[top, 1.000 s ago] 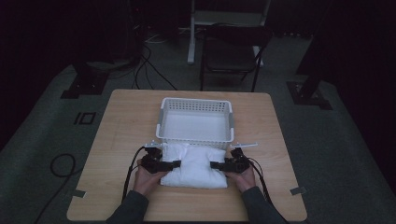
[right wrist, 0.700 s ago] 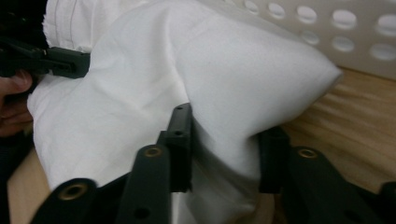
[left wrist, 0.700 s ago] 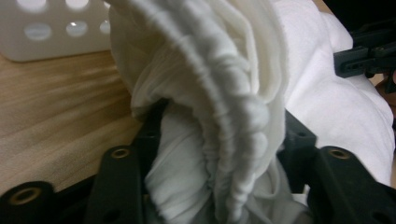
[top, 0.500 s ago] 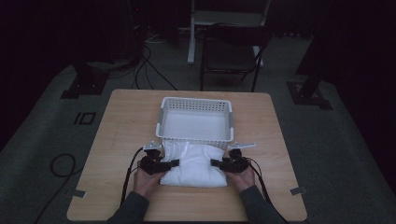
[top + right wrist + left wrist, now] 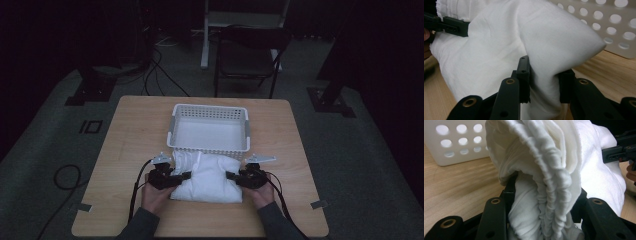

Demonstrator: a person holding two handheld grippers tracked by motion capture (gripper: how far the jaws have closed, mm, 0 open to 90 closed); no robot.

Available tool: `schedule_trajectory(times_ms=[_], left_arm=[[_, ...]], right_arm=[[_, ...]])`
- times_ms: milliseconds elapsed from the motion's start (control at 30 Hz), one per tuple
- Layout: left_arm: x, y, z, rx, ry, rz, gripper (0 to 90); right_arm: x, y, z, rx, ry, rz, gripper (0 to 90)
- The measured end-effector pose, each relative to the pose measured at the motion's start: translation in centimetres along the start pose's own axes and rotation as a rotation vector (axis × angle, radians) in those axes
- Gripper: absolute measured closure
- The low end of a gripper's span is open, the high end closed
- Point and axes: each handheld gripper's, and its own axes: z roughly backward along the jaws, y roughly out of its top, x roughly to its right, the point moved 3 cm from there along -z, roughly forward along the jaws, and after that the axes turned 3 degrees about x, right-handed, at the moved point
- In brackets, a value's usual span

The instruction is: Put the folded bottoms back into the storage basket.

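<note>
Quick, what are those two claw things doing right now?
Left gripper: shut on the white cloth, pinching its bunched edge.
Right gripper: shut on the same cloth's opposite side.

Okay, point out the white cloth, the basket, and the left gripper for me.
white cloth (image 5: 207,177), high view, middle of the folded bundle.
basket (image 5: 210,108), high view, far rim.
left gripper (image 5: 544,202), left gripper view, midway between its jaws, shut on the cloth's gathered edge.

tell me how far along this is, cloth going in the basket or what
Done: the white cloth looks folded into a bundle. In hand: left hand-held gripper and right hand-held gripper each clamp an end. Left, probably: lifting it into the white basket, which looks empty.
</note>
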Motion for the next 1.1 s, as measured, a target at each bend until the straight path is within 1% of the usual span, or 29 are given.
schedule_trajectory(times_ms=[200,333,767,867,1100], left_arm=[[0.2,0.4,0.5,0.013,0.009,-0.021,54.9],[0.4,0.5,0.7,0.017,0.013,-0.027,54.9],[0.8,0.8,1.1,0.036,0.016,-0.028,54.9],[1.0,0.9,1.3,0.044,0.018,-0.029,54.9],[1.4,1.2,1.6,0.055,0.019,-0.04,54.8]], right_arm=[[-0.3,0.2,0.2,0.006,-0.004,0.016,70.3],[-0.5,0.3,0.3,0.008,-0.009,0.024,70.4],[-0.9,0.7,0.7,0.027,-0.023,0.055,70.7],[-1.1,0.9,0.9,0.032,-0.025,0.054,70.8],[-1.3,1.1,1.4,0.044,-0.034,0.068,70.9]])
